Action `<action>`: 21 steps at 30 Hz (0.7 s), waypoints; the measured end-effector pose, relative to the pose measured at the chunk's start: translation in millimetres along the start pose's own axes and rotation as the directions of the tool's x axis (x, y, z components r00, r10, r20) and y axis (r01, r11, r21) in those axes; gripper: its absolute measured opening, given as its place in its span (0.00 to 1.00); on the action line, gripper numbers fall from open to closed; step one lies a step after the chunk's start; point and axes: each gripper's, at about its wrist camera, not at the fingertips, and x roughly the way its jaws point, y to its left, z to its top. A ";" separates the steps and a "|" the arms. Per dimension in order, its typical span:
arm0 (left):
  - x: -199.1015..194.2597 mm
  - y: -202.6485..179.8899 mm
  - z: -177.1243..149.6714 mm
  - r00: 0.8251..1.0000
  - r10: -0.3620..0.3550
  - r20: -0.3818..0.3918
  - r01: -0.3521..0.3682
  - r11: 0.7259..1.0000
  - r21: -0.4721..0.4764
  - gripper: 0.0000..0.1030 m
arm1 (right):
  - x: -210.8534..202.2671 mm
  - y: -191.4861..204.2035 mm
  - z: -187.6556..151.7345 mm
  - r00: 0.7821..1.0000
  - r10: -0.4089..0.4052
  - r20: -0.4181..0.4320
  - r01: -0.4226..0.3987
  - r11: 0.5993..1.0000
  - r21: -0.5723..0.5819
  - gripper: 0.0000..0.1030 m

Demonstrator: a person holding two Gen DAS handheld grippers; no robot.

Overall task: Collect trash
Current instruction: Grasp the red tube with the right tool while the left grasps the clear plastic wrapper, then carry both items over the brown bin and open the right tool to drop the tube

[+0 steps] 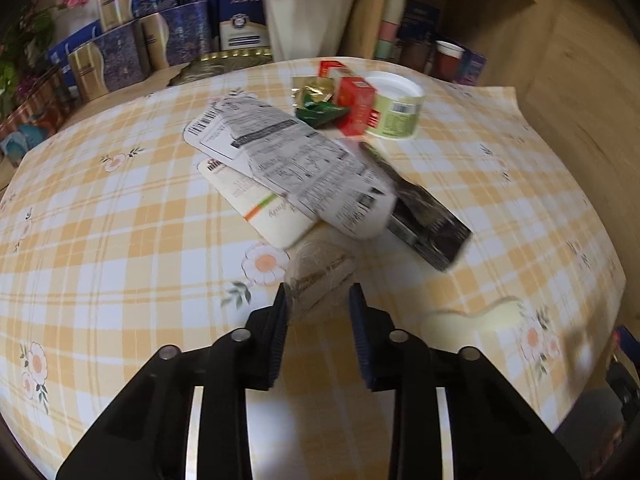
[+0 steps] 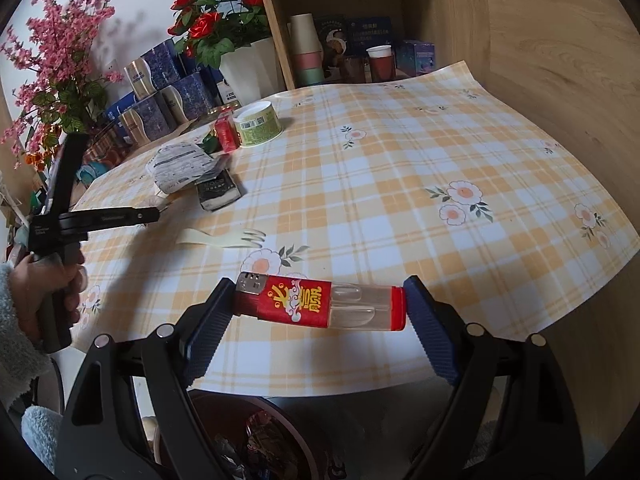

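My right gripper (image 2: 320, 304) is shut on a red lighter (image 2: 320, 305), held end to end above the table's front edge, over a dark red trash bin (image 2: 256, 440) with wrappers in it. My left gripper (image 1: 320, 300) has its jaws around a crumpled beige paper wad (image 1: 320, 276) under a printed white wrapper (image 1: 288, 160); it also shows in the right wrist view (image 2: 152, 213). A black packet (image 1: 424, 220), a white cup lid (image 1: 396, 110), a red box (image 1: 356, 108) and green foil (image 1: 320, 110) lie beyond. A pale plastic fork (image 2: 224, 240) lies on the checked tablecloth (image 2: 400, 184).
Blue and gold boxes (image 2: 160, 92), a white flower pot (image 2: 248, 68) and pink flowers (image 2: 60, 60) stand at the back left. A wooden shelf (image 2: 360, 20) with paper cups stands behind the table.
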 end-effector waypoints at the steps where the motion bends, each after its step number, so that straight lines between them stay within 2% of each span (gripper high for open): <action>1: -3.9 -1.7 -3.4 1.000 -0.005 0.002 0.005 1.000 0.014 0.26 | 0.1 0.5 -0.9 1.000 0.002 -0.003 -0.002 1.000 0.000 0.82; 4: -16.7 -5.2 -14.0 1.000 -0.024 0.009 0.024 0.999 0.042 0.24 | -0.3 5.1 -3.9 1.000 0.012 -0.012 -0.012 1.000 -0.007 0.82; 9: -49.5 -8.4 -36.8 0.996 -0.077 0.043 0.075 0.997 0.028 0.23 | -7.5 22.5 -10.8 0.999 0.050 -0.017 -0.050 0.998 -0.039 0.82; 13: -84.0 -11.8 -62.1 0.989 -0.122 0.079 0.125 0.992 -0.022 0.23 | -13.1 41.0 -21.1 0.996 0.082 -0.040 -0.086 0.993 -0.085 0.82; 21: -150.9 -13.2 -121.0 0.976 -0.155 0.151 0.171 0.980 -0.099 0.23 | -27.1 73.3 -47.2 0.983 0.153 -0.102 -0.171 0.966 -0.194 0.82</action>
